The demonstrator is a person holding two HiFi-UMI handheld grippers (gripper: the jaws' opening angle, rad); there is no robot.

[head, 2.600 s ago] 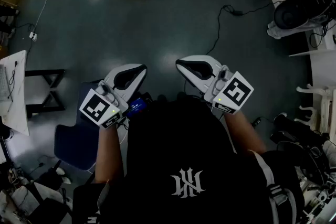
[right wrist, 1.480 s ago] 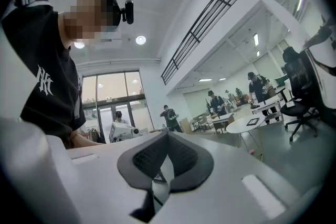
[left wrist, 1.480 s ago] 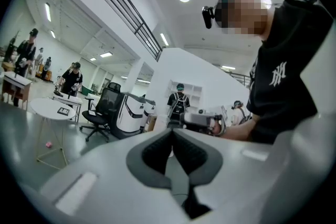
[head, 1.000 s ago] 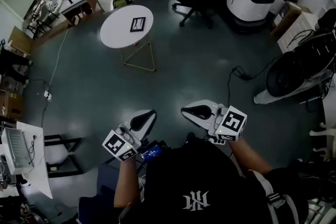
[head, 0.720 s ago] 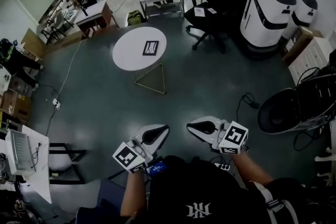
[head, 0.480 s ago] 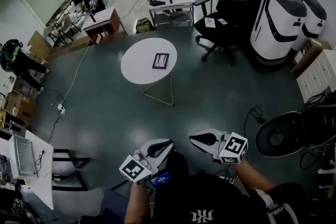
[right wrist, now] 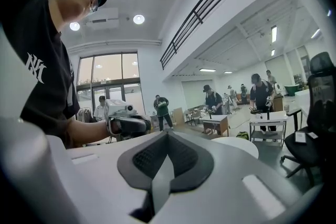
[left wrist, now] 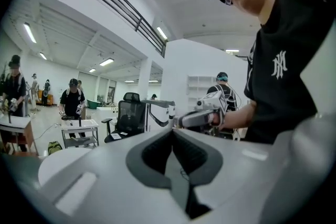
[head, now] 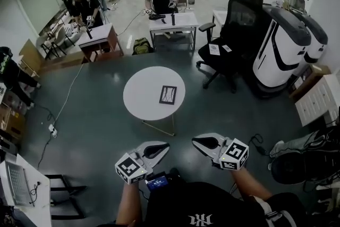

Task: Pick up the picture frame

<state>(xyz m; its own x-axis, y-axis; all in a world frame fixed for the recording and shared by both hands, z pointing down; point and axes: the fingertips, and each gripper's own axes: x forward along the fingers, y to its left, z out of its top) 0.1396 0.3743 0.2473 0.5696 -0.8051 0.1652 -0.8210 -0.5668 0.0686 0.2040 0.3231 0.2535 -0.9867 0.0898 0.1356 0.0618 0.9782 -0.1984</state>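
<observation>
Black picture frame (head: 168, 94) — flat, nearer white round table's (head: 139, 99) right edge | left gripper (head: 162, 147), right gripper (head: 197, 141) — jaws closed, empty

Smooth matt white tabletop (head: 142, 97) on thin metal legs (head: 158, 128) carries a dark-edged picture frame (head: 168, 94); the dark floor (head: 95, 119) shows a faint sheen. Left gripper (head: 164, 145) and right gripper (head: 196, 140) have smooth white plastic shells, and the left's pads (left wrist: 155, 152) are dark and ribbed.
</observation>
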